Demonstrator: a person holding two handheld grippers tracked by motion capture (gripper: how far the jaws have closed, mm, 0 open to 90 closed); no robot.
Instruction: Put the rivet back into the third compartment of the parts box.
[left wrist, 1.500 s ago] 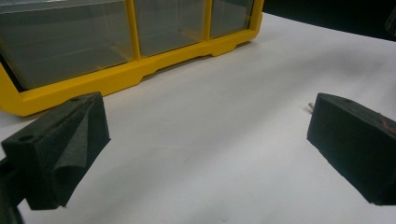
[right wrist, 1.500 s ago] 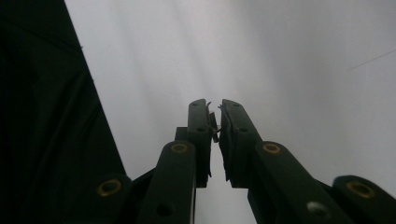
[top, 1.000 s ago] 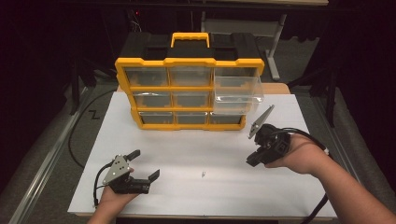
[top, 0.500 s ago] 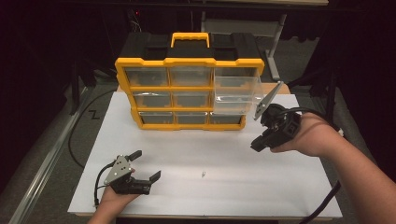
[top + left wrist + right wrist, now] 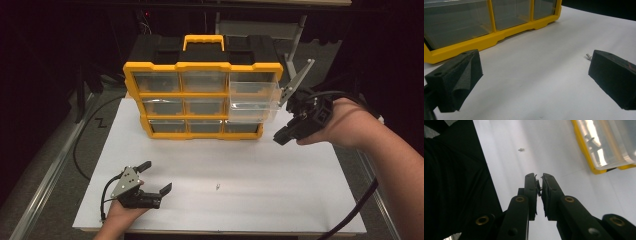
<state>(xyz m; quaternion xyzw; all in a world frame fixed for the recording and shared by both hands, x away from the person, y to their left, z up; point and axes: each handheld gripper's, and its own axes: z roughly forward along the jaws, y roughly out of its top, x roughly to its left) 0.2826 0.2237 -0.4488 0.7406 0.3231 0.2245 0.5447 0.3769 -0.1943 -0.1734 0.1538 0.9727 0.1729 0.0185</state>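
Note:
A yellow organizer [image 5: 200,95] with clear drawers stands at the back of the white board [image 5: 280,200]. Its middle-right drawer [image 5: 252,102] is pulled out. My right gripper [image 5: 280,139] hangs in the air just right of that drawer, jaws pointing down. In the right gripper view its jaws [image 5: 538,177] are shut with a small metal part pinched at the tips. A small screw [image 5: 218,187] lies loose on the board. My left gripper [image 5: 156,176] rests low at the front left, open and empty, with the screw [image 5: 588,56] near its right jaw.
A black cable [image 5: 80,145] loops off the left edge of the board. The organizer's black top and yellow handle [image 5: 202,40] sit at the back. Dark surroundings ring the table. Bare white board lies between the two grippers.
My right gripper has risen from the board and gone back toward the pulled-out drawer, jaws still shut. The left gripper and the loose screw have stayed put.

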